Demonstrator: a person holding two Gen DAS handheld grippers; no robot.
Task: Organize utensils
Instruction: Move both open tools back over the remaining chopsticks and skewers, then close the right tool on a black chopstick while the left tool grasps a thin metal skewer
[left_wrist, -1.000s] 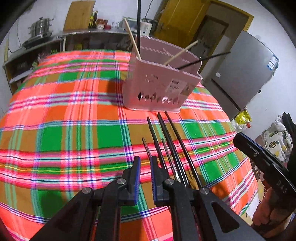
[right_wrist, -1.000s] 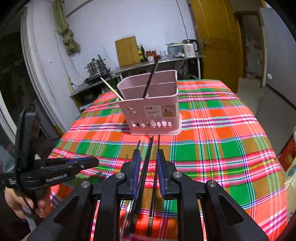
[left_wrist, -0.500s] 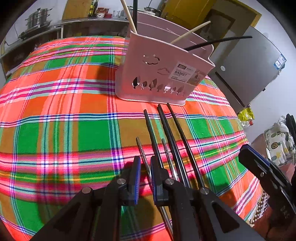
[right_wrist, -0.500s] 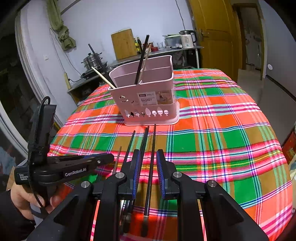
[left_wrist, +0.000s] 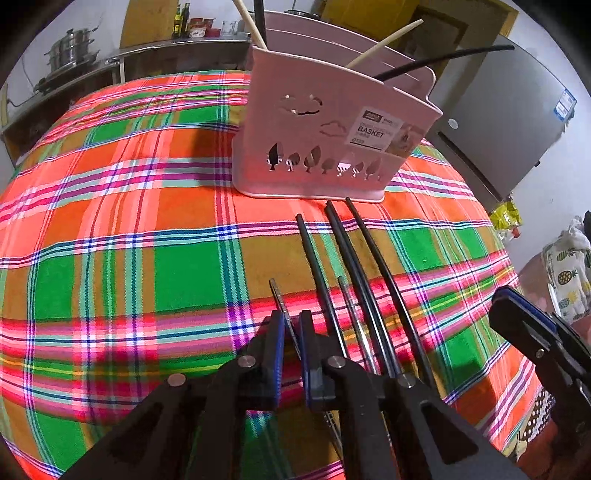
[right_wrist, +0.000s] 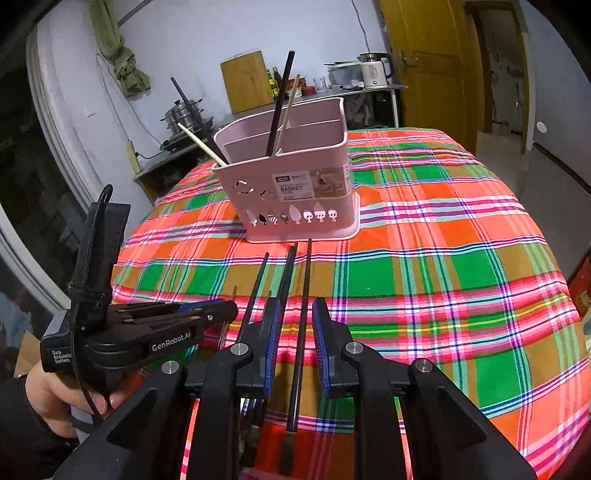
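A pink utensil basket (left_wrist: 325, 129) (right_wrist: 291, 188) stands on the plaid tablecloth and holds wooden and black chopsticks. Several black chopsticks (left_wrist: 354, 266) (right_wrist: 304, 306) and thin metal ones (left_wrist: 279, 295) lie on the cloth in front of it. My left gripper (left_wrist: 291, 325) is low over the cloth, its narrow gap around a thin metal chopstick, fingers not clamped. My right gripper (right_wrist: 297, 317) is open, its fingers on either side of the rightmost black chopstick. The left gripper also shows in the right wrist view (right_wrist: 221, 310), the right gripper in the left wrist view (left_wrist: 524, 325).
The round table's cloth (left_wrist: 129, 229) drops off at the near and right edges. A counter with pots (right_wrist: 184, 114), a cutting board (right_wrist: 245, 81) and a kettle (right_wrist: 375, 68) stands behind. A grey fridge (left_wrist: 509, 122) is at the right.
Both grippers have come lower and closer to the chopsticks on the cloth. The left fingers now straddle the thin metal chopstick; the right fingers have opened wider around a black one.
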